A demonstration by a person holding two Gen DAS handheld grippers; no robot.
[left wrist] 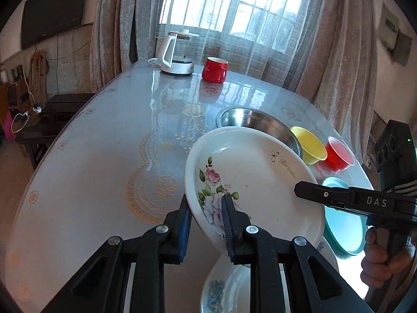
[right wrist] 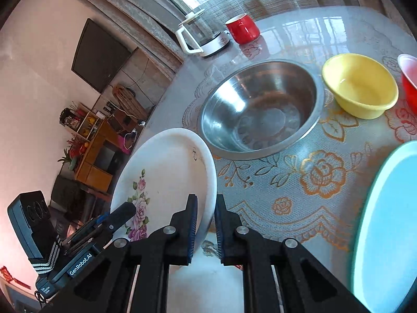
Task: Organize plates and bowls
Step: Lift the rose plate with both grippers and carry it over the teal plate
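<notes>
Your left gripper (left wrist: 206, 224) is clamped on the near rim of the white rose-printed plate (left wrist: 250, 167): one blue-padded finger lies under the rim, the other presses on the printed face. Your right gripper (right wrist: 206, 224) grips the same plate (right wrist: 166, 167) at its opposite edge, with the rim pinched between its two pads. The plate hangs tilted between the two tools, clear of the table (left wrist: 104, 130).

Directly beneath the left gripper, a second white plate with a blue print (left wrist: 224, 289) lies flat on the table. Ahead of the left gripper, past the far edge of the held plate, stands the steel bowl (left wrist: 250, 120); from the right gripper it sits straight ahead, just beyond the plate's rim (right wrist: 260, 109). To the right of the steel bowl stand the yellow bowl (right wrist: 359, 86) and, further right, the red bowl (right wrist: 409, 78), the latter cut off at the frame edge. The teal plate (right wrist: 391, 221) lies close on the right of the right gripper.

Far ahead of both tools, near the table's far edge, stand the white kettle (left wrist: 177, 54) and the red mug (left wrist: 215, 69). Your right hand (left wrist: 383, 258) is visible around the handle of the right gripper.
</notes>
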